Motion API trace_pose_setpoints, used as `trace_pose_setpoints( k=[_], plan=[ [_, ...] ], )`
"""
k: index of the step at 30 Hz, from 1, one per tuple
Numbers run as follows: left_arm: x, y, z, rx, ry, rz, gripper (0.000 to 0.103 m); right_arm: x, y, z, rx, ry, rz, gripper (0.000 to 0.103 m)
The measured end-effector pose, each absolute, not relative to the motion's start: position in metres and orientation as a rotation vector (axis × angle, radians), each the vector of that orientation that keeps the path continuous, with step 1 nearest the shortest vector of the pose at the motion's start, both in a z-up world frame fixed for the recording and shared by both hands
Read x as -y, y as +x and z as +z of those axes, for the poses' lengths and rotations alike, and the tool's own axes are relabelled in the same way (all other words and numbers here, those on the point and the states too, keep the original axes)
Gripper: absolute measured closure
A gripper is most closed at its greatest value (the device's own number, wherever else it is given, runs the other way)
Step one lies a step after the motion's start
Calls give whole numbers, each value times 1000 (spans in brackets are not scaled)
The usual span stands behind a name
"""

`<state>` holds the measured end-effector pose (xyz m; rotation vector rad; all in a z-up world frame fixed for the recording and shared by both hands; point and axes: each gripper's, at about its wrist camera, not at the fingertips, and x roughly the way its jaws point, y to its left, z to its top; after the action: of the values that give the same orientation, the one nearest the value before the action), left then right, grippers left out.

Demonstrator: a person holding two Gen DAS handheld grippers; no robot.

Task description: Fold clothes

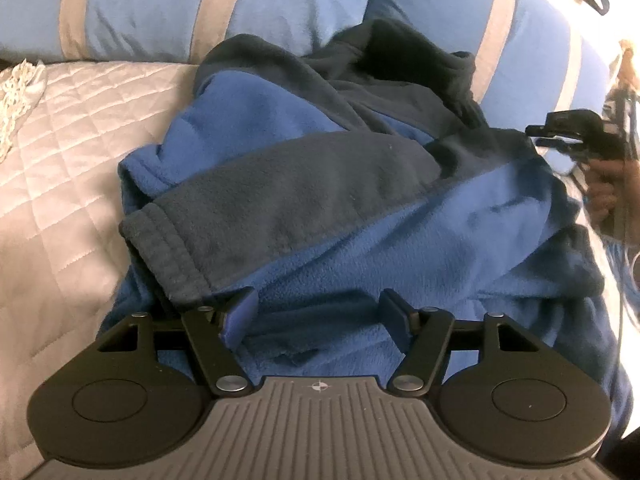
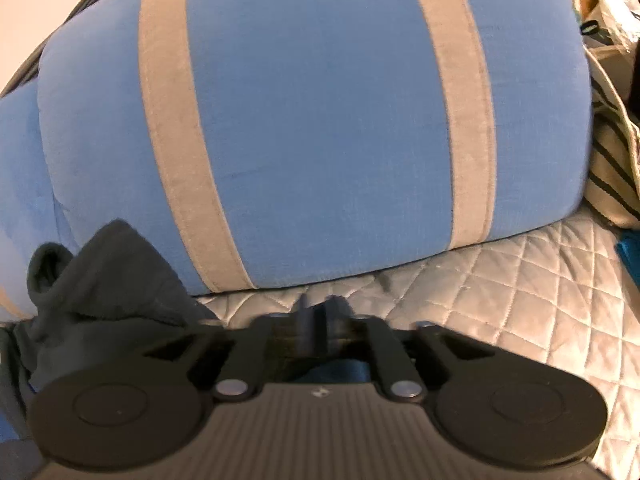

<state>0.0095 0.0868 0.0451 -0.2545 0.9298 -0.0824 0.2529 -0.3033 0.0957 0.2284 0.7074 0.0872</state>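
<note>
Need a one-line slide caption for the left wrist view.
Open left gripper over a crumpled blue and navy fleece top on a quilted bedspread.

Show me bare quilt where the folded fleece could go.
Bare quilt lies left of the fleece, below the striped pillow. Right wrist view: open quilt right of the right gripper, between the pillow and the striped fabric. Centre is crowded with fleece under the left gripper.
</note>
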Motion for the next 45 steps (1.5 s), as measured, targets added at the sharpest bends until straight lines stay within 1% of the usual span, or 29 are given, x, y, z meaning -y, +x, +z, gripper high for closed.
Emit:
trace_pose_setpoints(
  k=[1,2,6,7,8,10,11,13,19,20,21,23,24,25,26,27,29,30,35,42,45],
  plan=[
    [-88,10,45,-932,-262,-81,37,307,252,96,-706,241,92,31],
    [-88,10,46,-933,-270,-80,37,310,251,96,-711,255,104,29],
    [-91,11,45,-935,-294,-75,37,315,255,85,-765,291,130,29],
    [-90,11,46,-935,-292,-75,37,314,256,81,-769,293,133,34],
    [-90,11,46,-935,-286,-75,37,314,256,77,-773,295,135,59],
    [-88,11,46,-934,-269,-76,36,312,256,72,-762,304,139,73],
    [-87,11,46,-933,-261,-77,36,311,256,73,-750,306,147,76],
    [-86,10,45,-929,-250,-79,36,308,257,78,-722,304,152,78],
    [-91,8,40,-924,-288,-68,36,304,265,82,-703,324,137,79],
    [-91,9,41,-927,-286,-68,36,305,266,83,-708,336,128,75],
    [-91,9,41,-930,-284,-68,36,306,268,83,-712,348,120,70],
    [-91,10,41,-935,-279,-68,36,312,267,90,-687,364,102,39],
    [-91,10,41,-938,-277,-68,36,316,265,94,-670,376,101,32],
    [-91,11,41,-941,-275,-68,36,323,261,100,-649,397,98,17],
    [-89,11,42,-945,-262,-70,36,329,257,105,-636,411,92,11],
    [-88,11,41,-949,-247,-73,36,335,254,109,-631,418,83,10],
    [-86,11,41,-952,-227,-75,36,350,246,114,-650,431,54,4],
    [-87,11,42,-952,-235,-76,36,359,241,115,-665,442,39,3],
    [-95,9,45,-948,-297,-79,36,389,218,107,-760,505,1,3],
    [-114,3,56,-947,-434,-85,35,386,164,107,-820,385,-14,2],
    [-124,-9,65,-925,-465,-75,35,385,138,107,-840,331,-22,0]
  ],
)
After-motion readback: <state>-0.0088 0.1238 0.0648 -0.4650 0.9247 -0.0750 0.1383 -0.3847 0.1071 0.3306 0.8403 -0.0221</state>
